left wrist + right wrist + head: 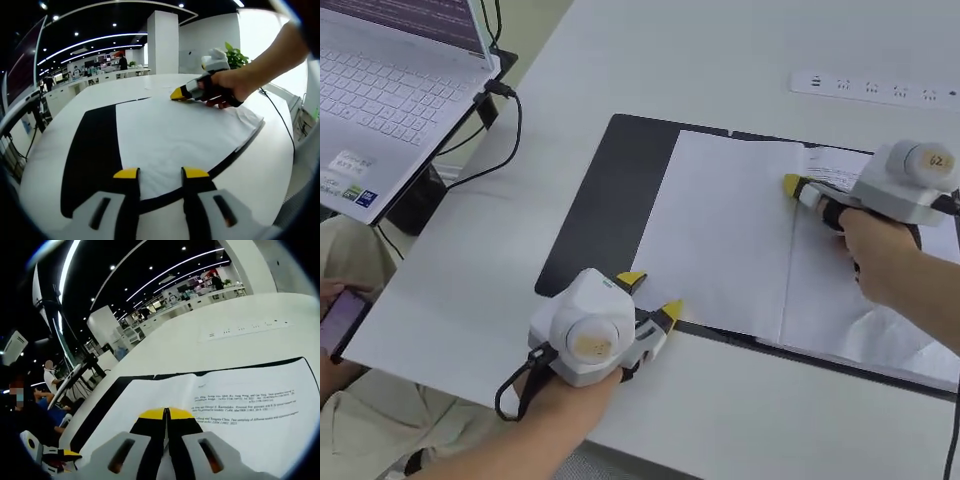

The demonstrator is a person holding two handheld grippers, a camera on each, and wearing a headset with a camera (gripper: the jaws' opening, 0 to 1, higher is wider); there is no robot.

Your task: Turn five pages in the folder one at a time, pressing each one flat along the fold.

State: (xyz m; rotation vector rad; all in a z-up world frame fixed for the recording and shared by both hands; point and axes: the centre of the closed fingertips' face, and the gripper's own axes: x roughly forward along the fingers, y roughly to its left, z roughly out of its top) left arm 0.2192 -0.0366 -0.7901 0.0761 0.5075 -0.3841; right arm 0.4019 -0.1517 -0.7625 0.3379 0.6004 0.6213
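Since the folder [610, 200] lies open on the white table [720, 60] with the turned page [720, 230] resting over its black left cover, everything hinges on the fold [787, 280]. It runs from the far edge back toward the person, and the right gripper [792, 186] sits right at its far end, way closer than the other one. Its jaws are pinched together, holding nothing, with the tips probably touching paper, though I can't be sure from here. The left gripper [650, 295] hovers by the page's near-left corner, jaws apart, empty.
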